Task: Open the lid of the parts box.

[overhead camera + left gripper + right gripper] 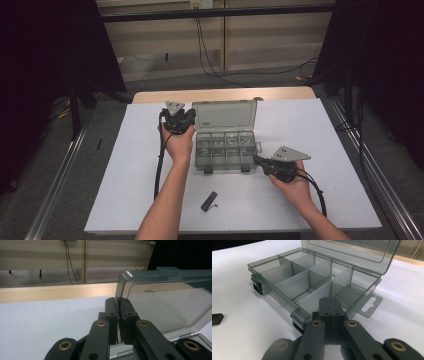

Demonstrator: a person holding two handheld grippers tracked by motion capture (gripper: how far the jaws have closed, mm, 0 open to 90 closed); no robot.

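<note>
Holding the lid (160, 302) up, the left gripper (120, 305) pinches its edge. The right gripper (331, 305), jaws shut and empty, rests at the box (287, 297). Next, I think, it must fetch the small black piece (209, 200).

Clear smoky plastic compartment box (312, 287): hinged lid (352, 252) cut off by top edge in right gripper view. Small black oblong object (209, 200) on white desk (130, 165): too small to identify.

The compartment box (226, 145) was smoky grey and see-through, with black latches (208, 170). The tabletop (125, 165) was white with a pale wood far edge; both grippers were black.
</note>
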